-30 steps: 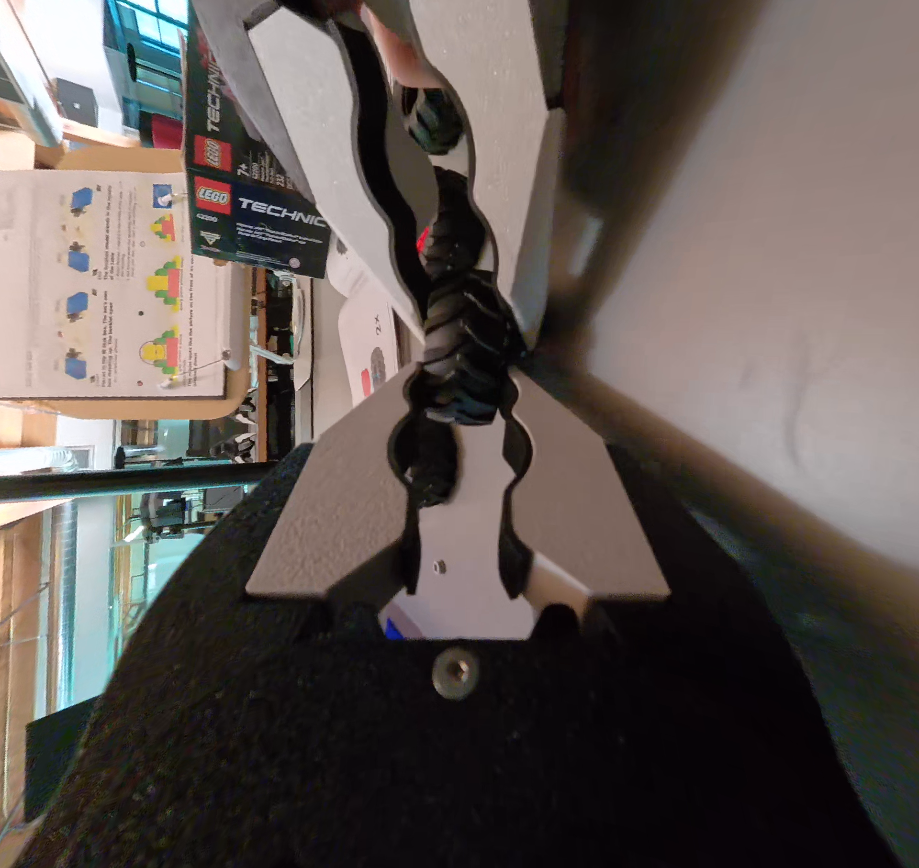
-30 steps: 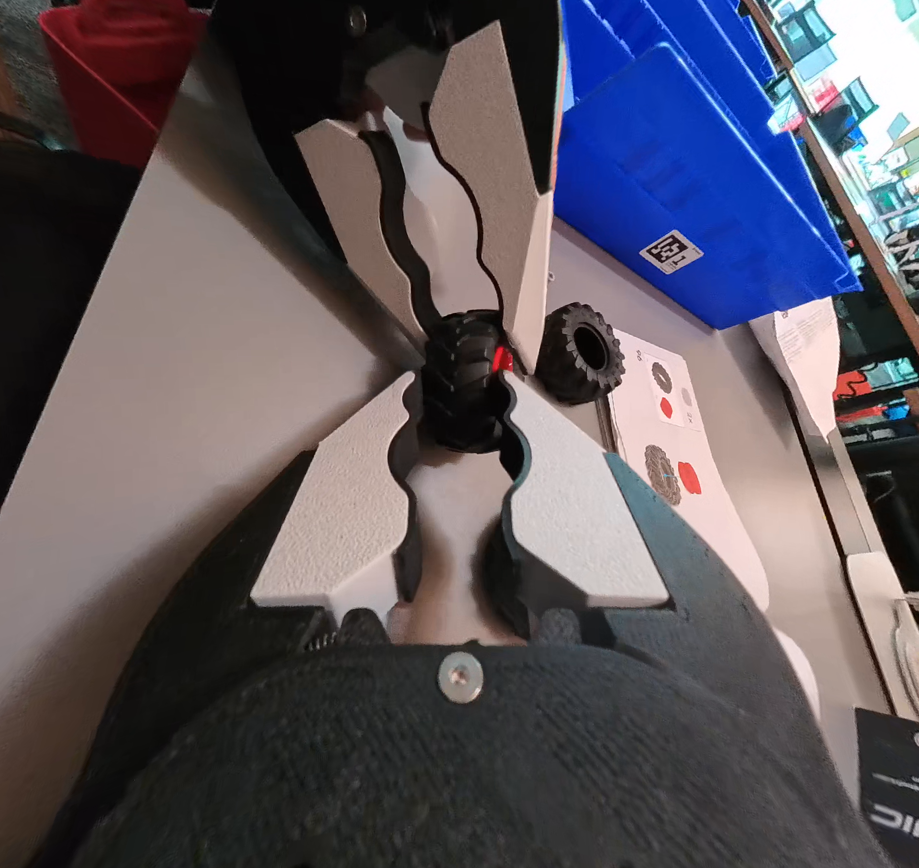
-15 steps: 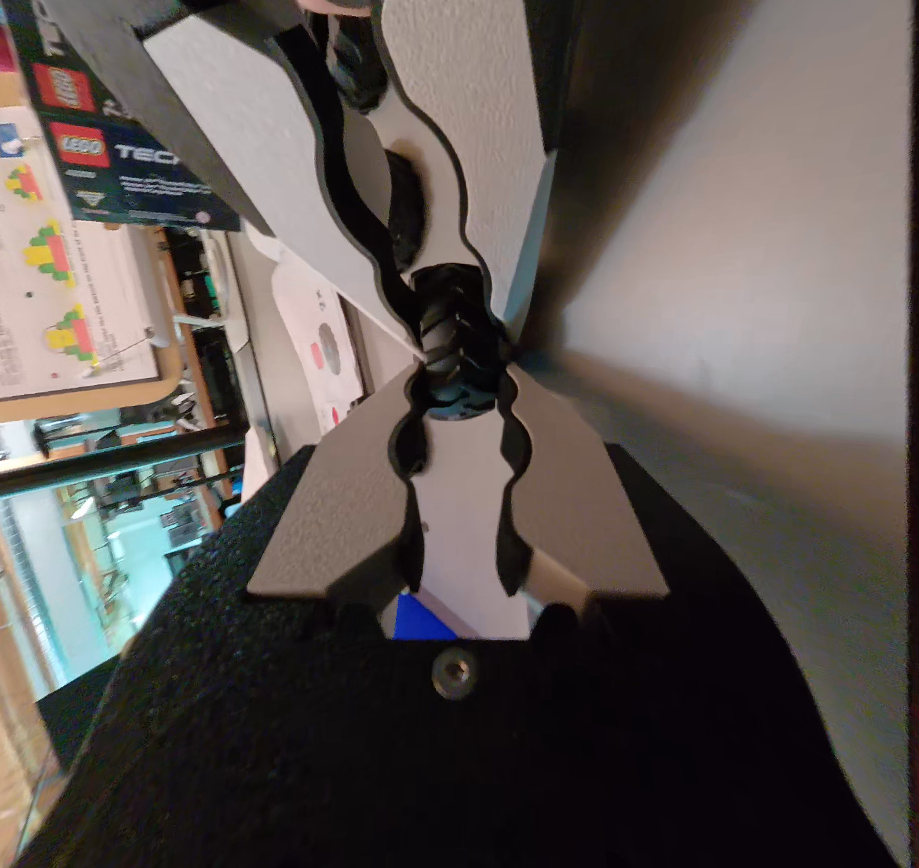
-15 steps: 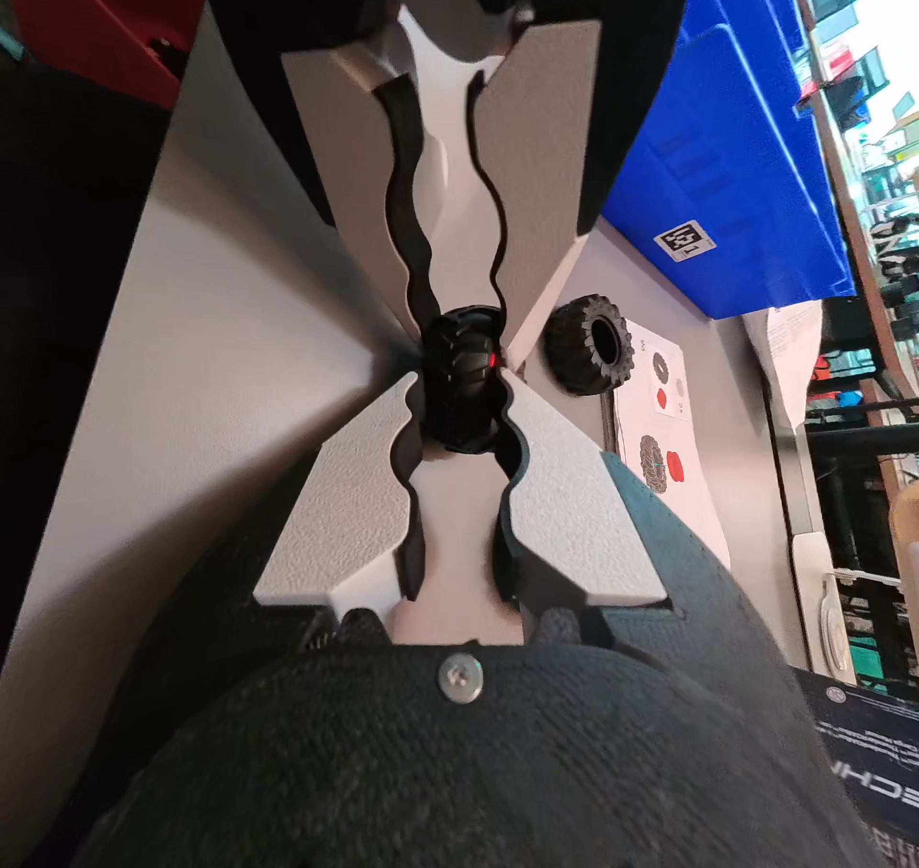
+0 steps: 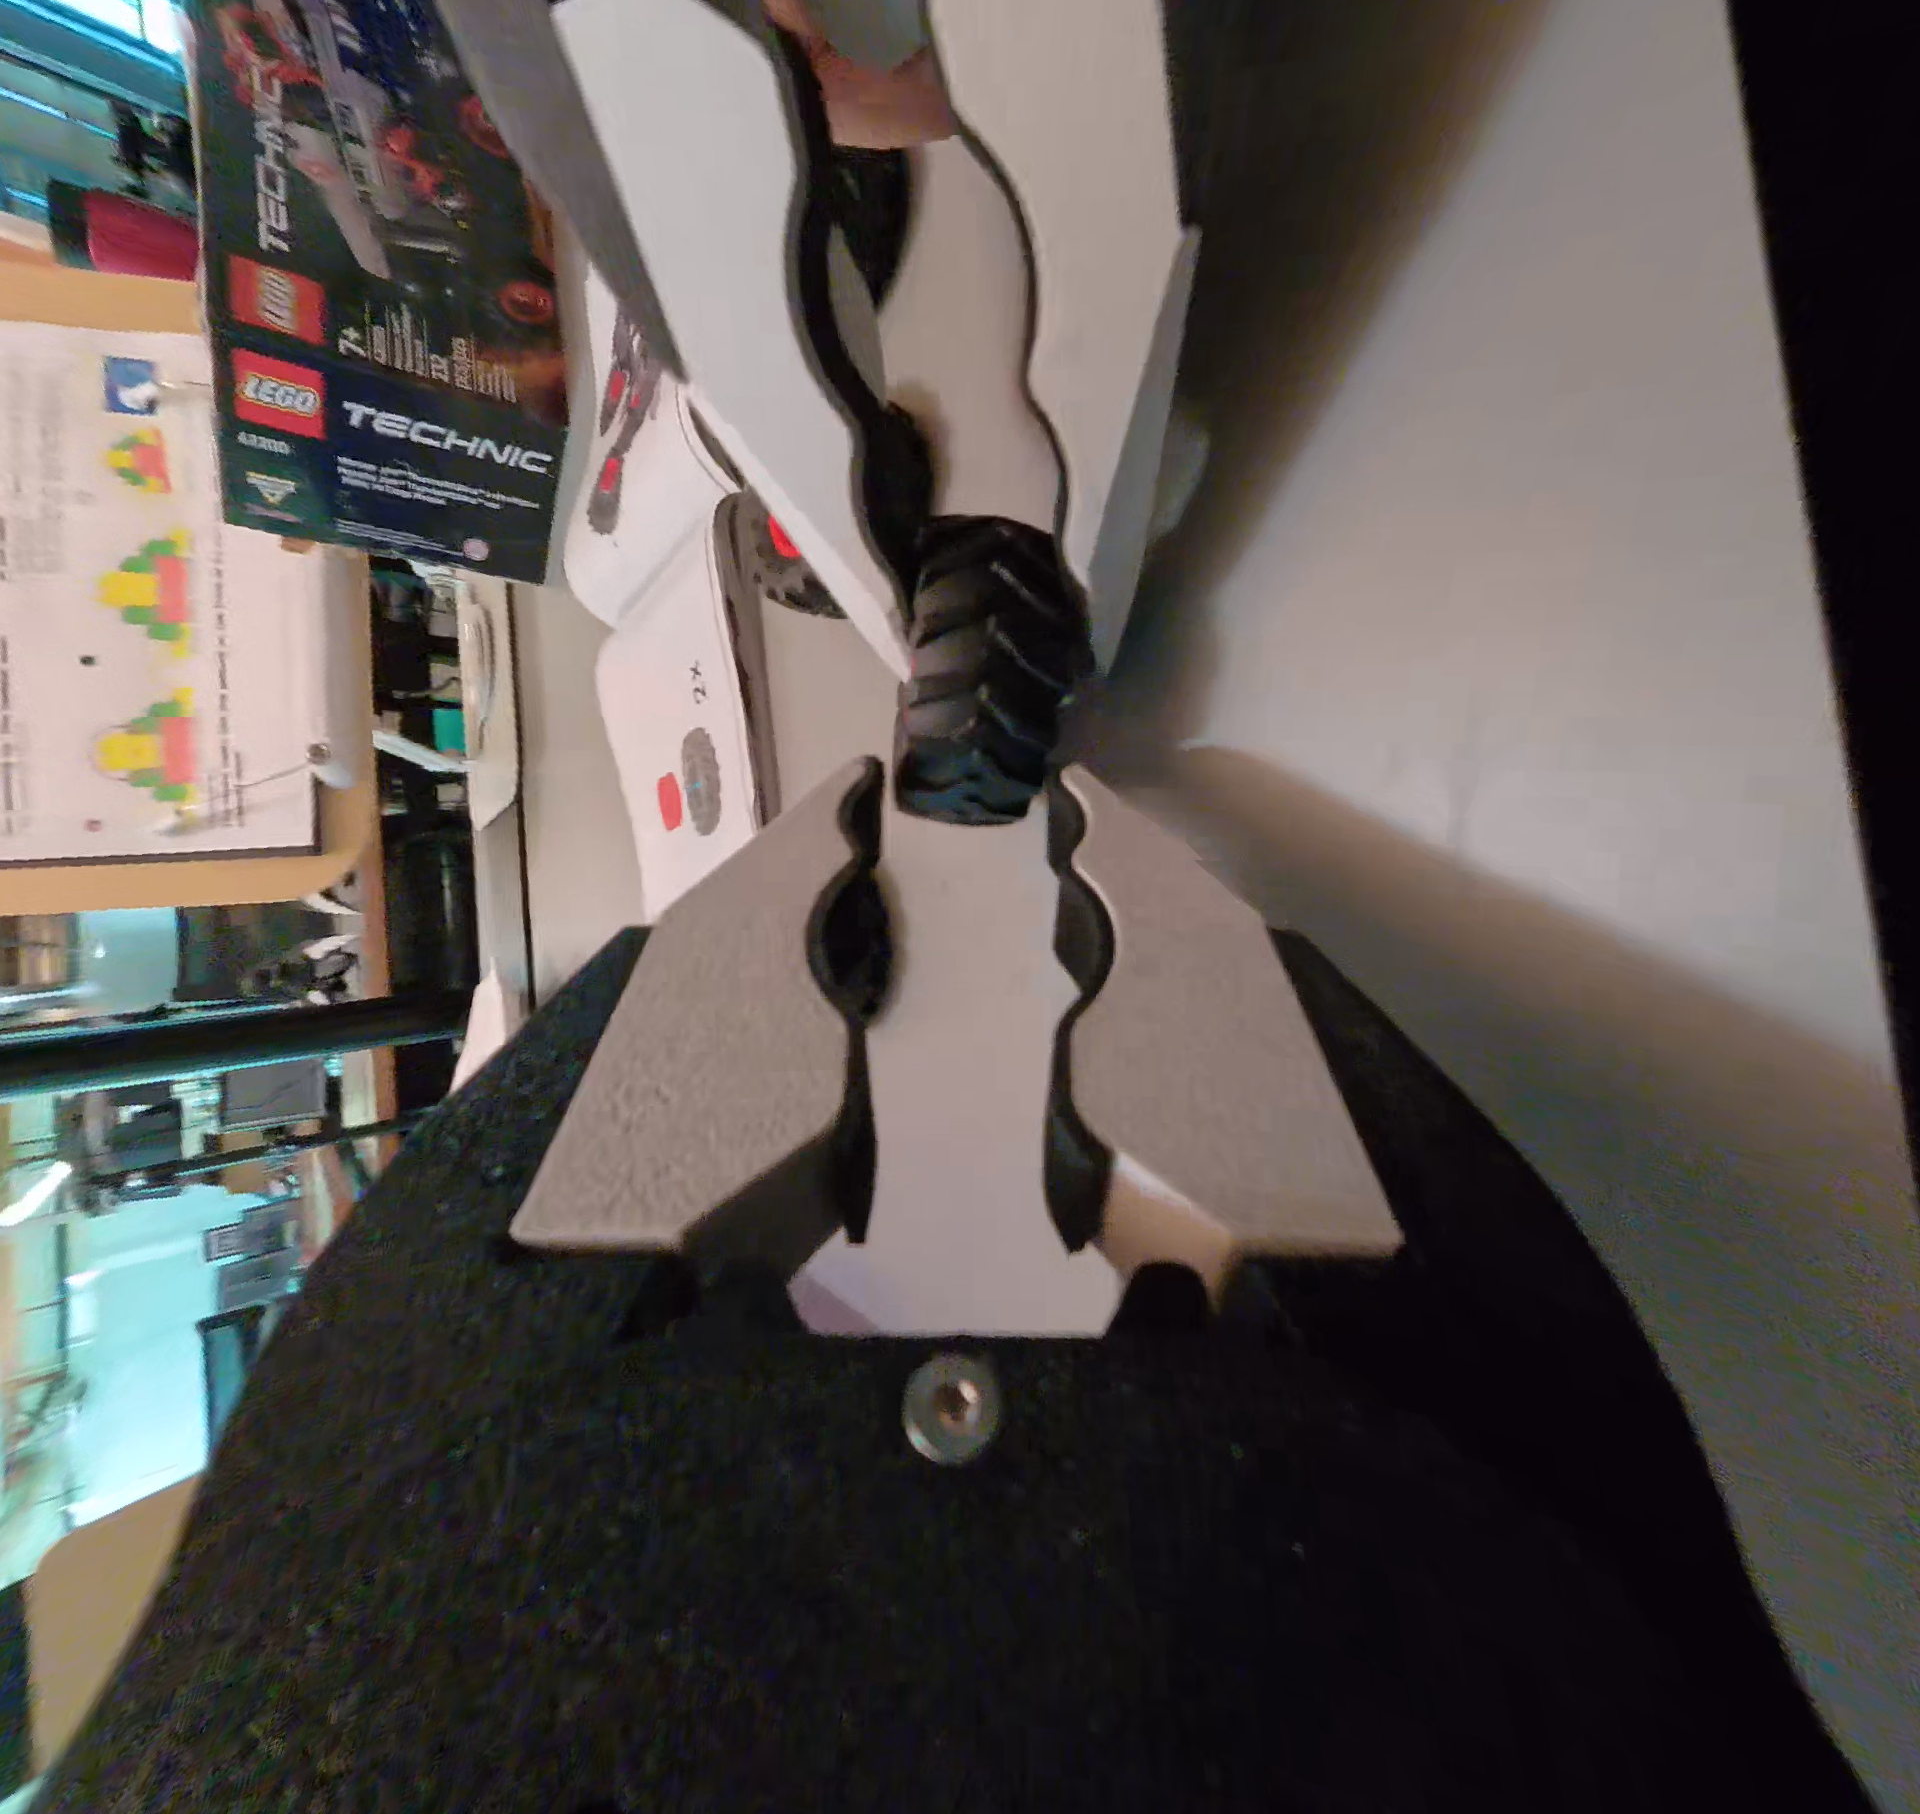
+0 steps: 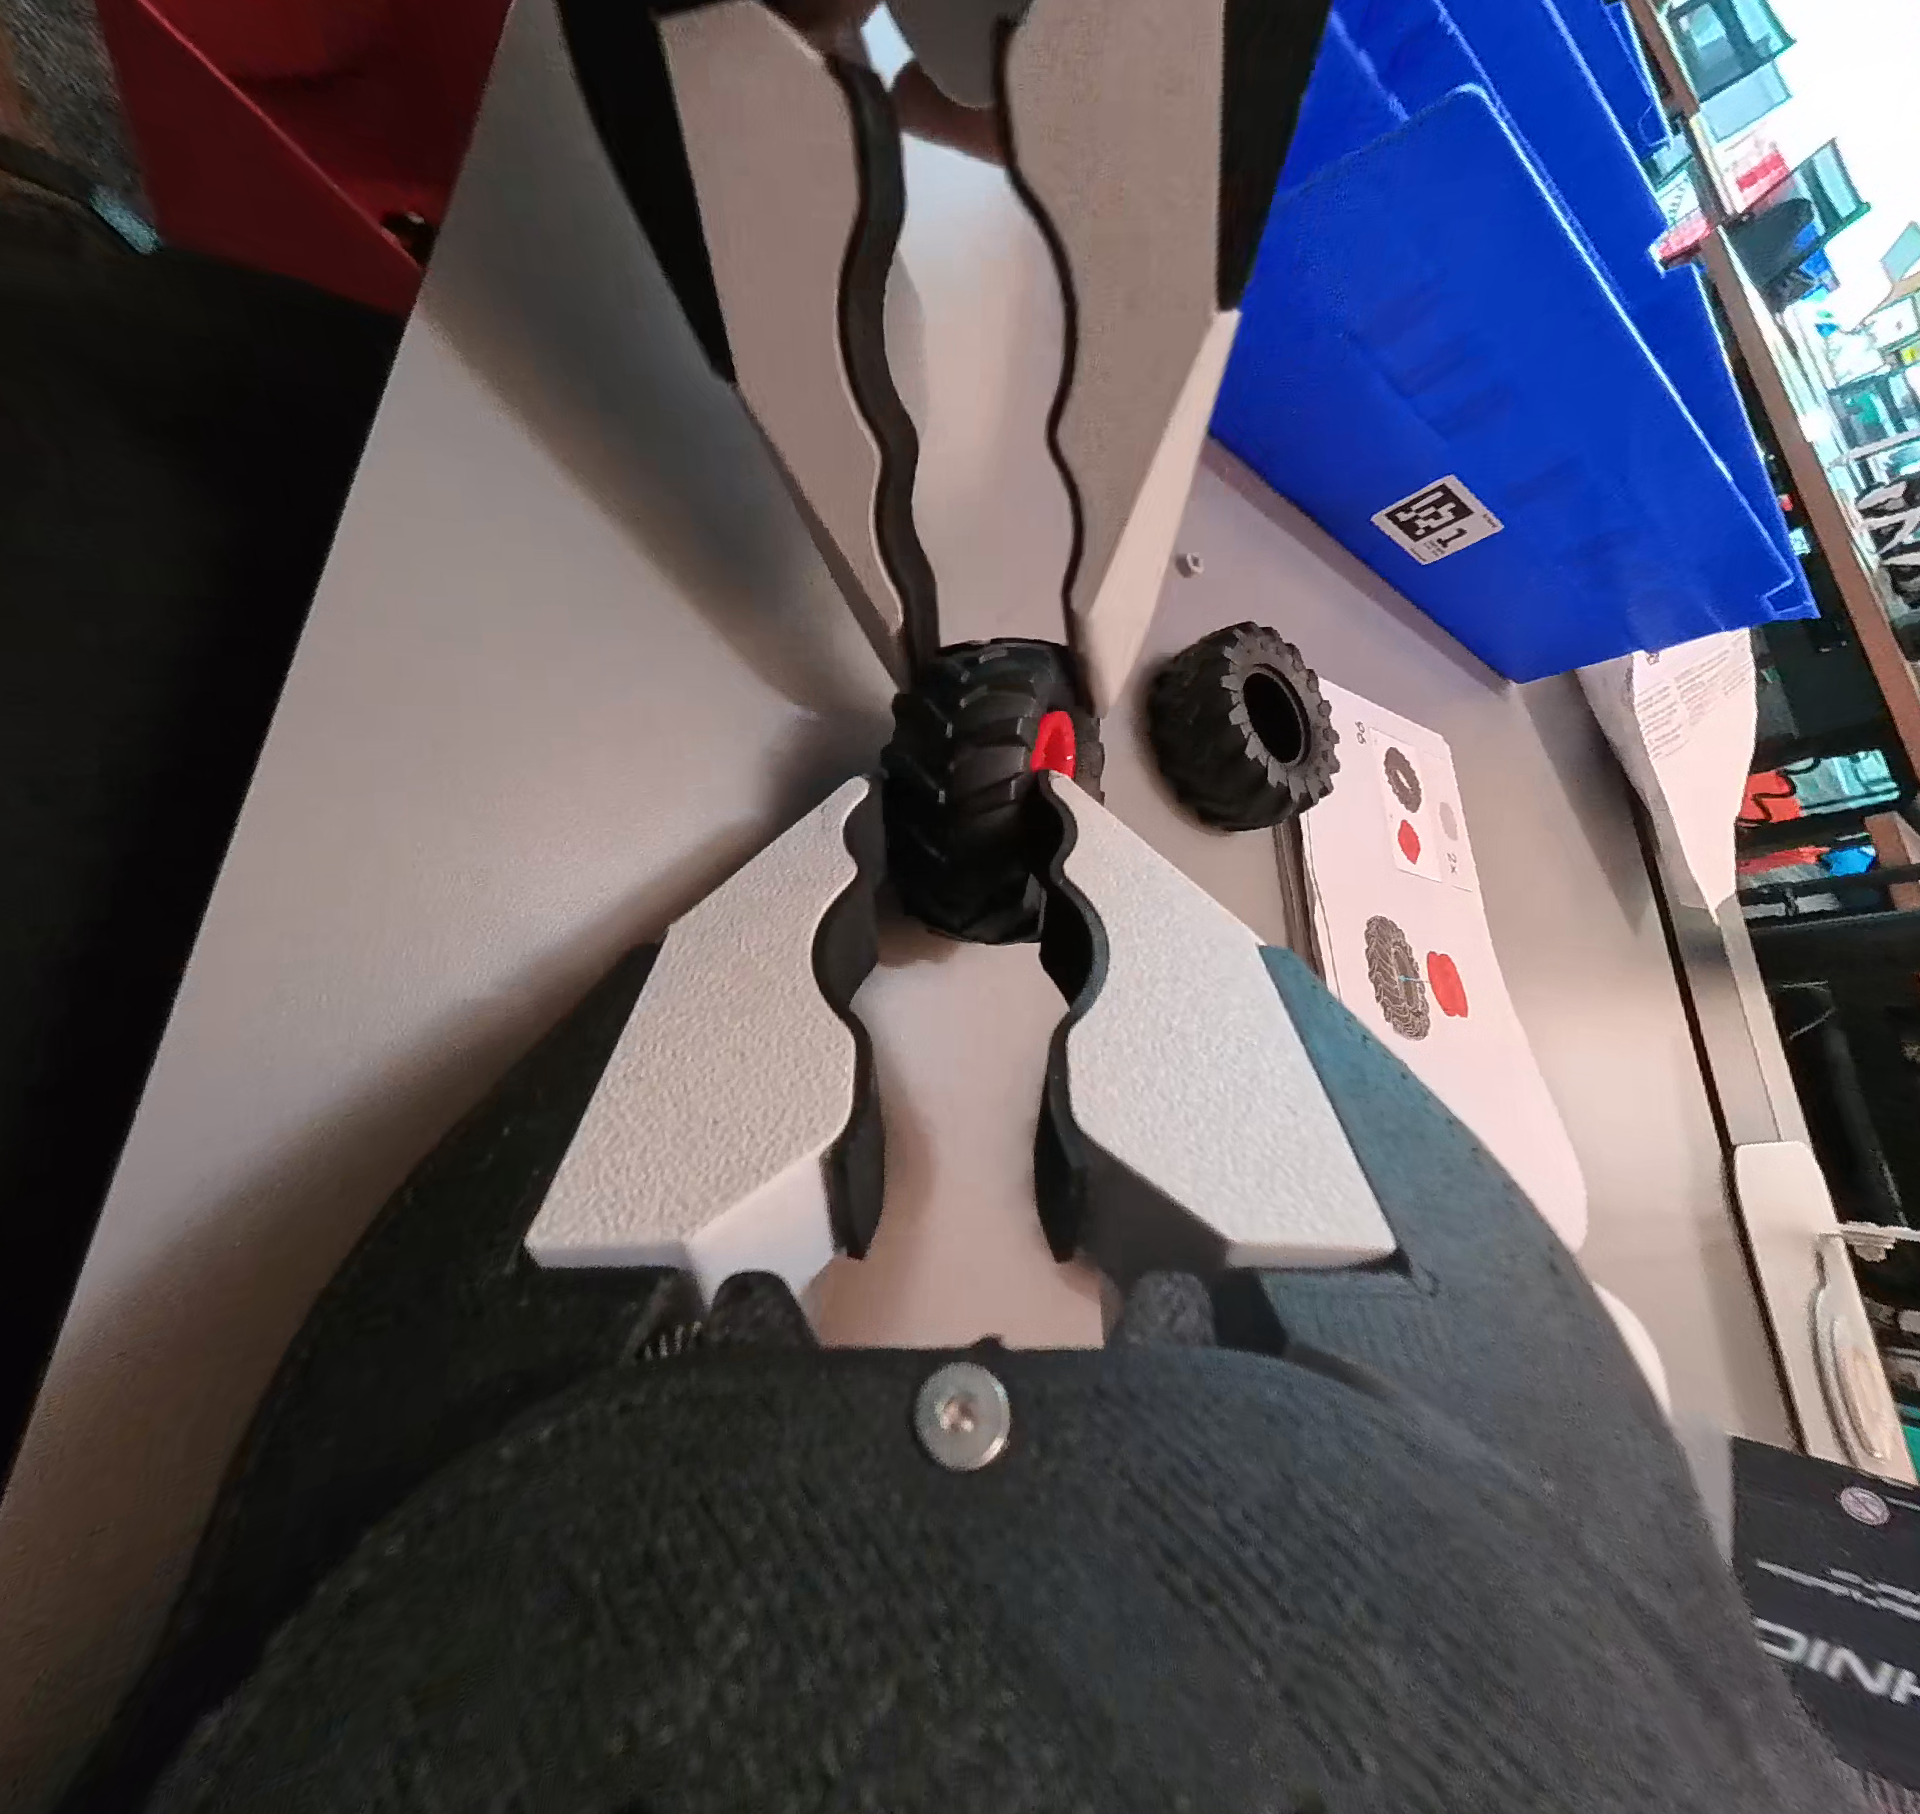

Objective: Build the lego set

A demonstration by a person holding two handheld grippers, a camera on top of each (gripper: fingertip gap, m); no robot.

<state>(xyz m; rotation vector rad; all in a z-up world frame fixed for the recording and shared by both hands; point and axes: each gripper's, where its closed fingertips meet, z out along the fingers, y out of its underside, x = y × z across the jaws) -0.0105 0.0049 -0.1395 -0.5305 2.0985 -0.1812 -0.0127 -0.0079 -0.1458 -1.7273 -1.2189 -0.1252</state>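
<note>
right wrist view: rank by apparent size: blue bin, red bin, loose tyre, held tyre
1. blue bin, largest.
2. red bin, partly cut off by the frame.
3. held tyre and loose tyre: look alike; the held one is partly hidden by gripper fingers, so no ranking.

Our left gripper (image 5: 971,788) reaches up from the bottom of its frame, jaws closed tip to tip against our right gripper (image 6: 961,788), which meets it from the top. Both clamp one black tyre (image 6: 966,788) at centre frame.
</note>
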